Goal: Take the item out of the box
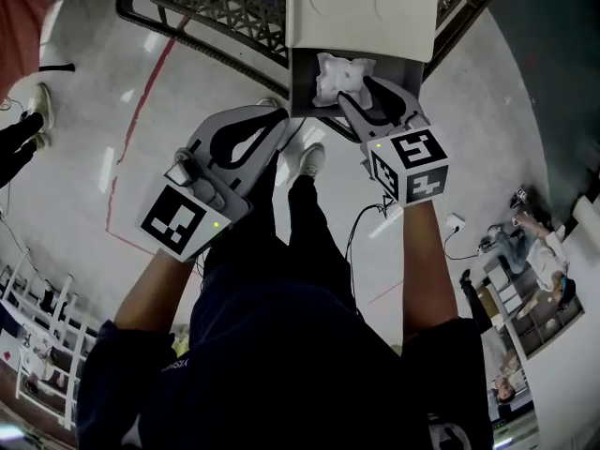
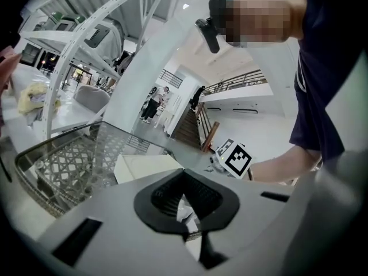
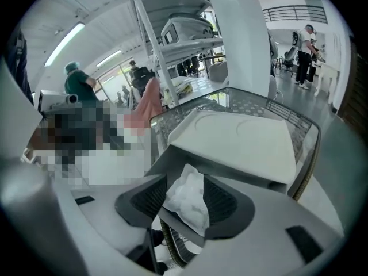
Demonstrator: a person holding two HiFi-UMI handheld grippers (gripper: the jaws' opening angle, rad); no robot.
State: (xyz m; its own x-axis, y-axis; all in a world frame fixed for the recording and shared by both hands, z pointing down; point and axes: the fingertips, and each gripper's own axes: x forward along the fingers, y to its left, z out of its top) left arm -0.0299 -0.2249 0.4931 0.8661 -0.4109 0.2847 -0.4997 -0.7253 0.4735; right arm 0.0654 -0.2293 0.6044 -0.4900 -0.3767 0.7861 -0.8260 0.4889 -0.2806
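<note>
A: Right gripper (image 1: 359, 90) is over the open box (image 1: 305, 87), and its jaws are spread fairly wide.

B: With the item (image 1: 339, 78) sitting right between them. From the right gripper view there's a gap beside the left pad, and the white stuff comes close up to the right one. I don't see a squeeze on it.

A: So a loose bracket and no clamp. And the left gripper (image 1: 281, 115)?

B: Tips drawn together, parked at the box's near left corner. Whether they're pinching the wall there or just touching it, I can't tell.

A: Talk me through the box.

B: Grey walls, and a white lid (image 1: 361, 7) swung up and back on the far side. It rests at the near edge of a wire basket (image 1: 225, 7), with the mesh spreading out behind it and to the left.

A: And inside?

B: Just that one item, lying in the middle of the box and toward its right wall, down inside the walls.

A: How does it look?

B: White, crumpled and lumpy, like a soft wad of paper or thin plastic, all folds and puffed creases. In the right gripper view one pointed end pokes up against the box's far wall.
</note>
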